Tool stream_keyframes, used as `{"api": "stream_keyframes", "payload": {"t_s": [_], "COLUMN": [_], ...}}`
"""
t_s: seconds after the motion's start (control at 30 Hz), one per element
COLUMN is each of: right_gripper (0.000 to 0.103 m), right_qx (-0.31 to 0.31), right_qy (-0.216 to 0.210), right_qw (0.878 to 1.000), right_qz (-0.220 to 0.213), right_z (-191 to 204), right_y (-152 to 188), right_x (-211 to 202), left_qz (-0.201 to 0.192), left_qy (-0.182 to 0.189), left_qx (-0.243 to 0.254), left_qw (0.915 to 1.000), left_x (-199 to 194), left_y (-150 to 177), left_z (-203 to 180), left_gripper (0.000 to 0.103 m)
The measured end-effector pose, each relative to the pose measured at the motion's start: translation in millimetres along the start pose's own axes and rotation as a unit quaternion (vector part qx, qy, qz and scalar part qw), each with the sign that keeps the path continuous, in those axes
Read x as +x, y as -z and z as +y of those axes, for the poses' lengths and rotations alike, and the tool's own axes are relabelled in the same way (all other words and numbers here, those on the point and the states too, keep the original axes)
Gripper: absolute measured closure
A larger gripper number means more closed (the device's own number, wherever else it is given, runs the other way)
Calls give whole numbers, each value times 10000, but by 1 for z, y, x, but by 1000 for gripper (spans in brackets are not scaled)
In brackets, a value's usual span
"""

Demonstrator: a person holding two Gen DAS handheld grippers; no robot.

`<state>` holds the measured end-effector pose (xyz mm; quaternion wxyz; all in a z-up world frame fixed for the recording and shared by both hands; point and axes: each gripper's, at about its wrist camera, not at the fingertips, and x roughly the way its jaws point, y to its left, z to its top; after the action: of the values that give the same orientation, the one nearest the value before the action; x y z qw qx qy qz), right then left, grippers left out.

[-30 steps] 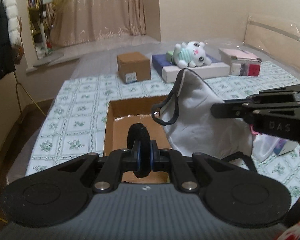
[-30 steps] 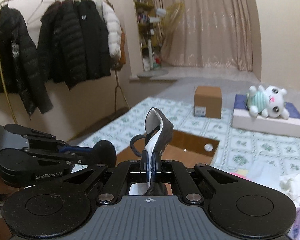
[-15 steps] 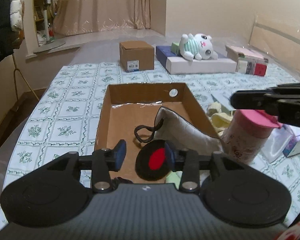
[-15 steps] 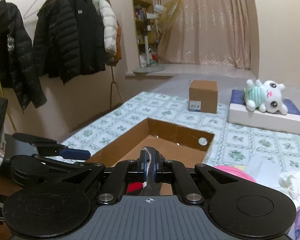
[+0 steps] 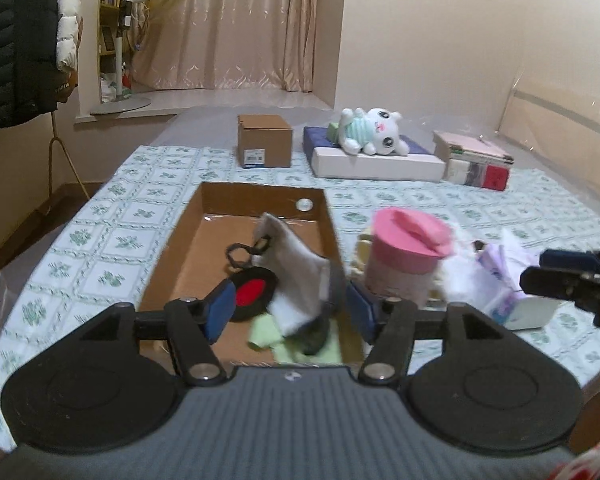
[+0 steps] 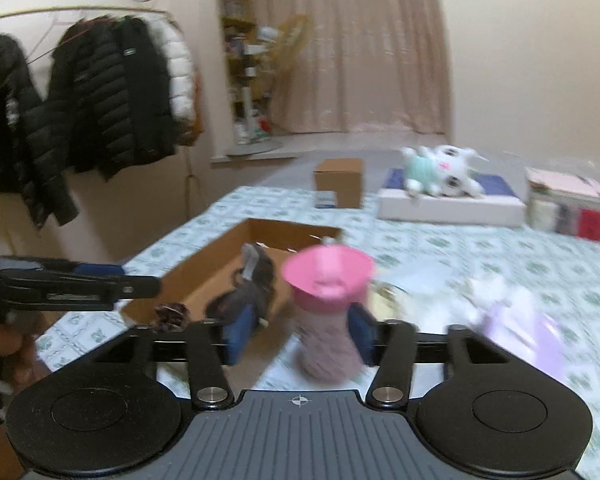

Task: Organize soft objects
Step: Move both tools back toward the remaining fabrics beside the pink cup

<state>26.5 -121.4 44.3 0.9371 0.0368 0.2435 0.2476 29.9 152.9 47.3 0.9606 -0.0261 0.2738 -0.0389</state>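
Open cardboard box (image 5: 172, 248) sits on the patterned bed cover (image 5: 112, 236). Inside it: a grey-white cloth bag (image 5: 296, 264) slumped against the right wall, its black strap (image 5: 240, 252) looped on the box floor, a black pad with a red centre (image 5: 252, 292) beside it, and pale green cloth (image 5: 266, 334) at the near end.

Left gripper (image 5: 286, 312): jaws have just been opening and stand wide, nothing pressed between the blue pads; bag and pad lie loose in the box behind the gap.

Right gripper (image 6: 298, 332): jaws have just been opening, now apart, no grip. Right wrist view is blurred; a pink-lidded cup (image 6: 326, 304) shows between the pads, touching or not, cannot tell.

Cup stands just right of the box. White plush toy (image 5: 370, 130) lies on a flat box well beyond.
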Motion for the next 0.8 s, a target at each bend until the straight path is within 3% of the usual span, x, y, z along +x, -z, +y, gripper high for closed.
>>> {"api": "stream_keyframes", "payload": {"t_s": [0.27, 0.8], "right_gripper": [45, 43], "right_qx": [439, 860], "right_qy": [560, 777], "right_qw": [9973, 9929], "right_qz": [183, 272], "right_z": [-46, -87], "right_y": [23, 38], "right_x": [-44, -60], "left_qz": [-1, 355], "left_qy": [41, 379], "left_qx": [-364, 26], "left_qw": [9993, 9986], "left_x": [-21, -7], "left_y": [22, 25], "left_z": [-43, -95], "left_gripper": [23, 23]}}
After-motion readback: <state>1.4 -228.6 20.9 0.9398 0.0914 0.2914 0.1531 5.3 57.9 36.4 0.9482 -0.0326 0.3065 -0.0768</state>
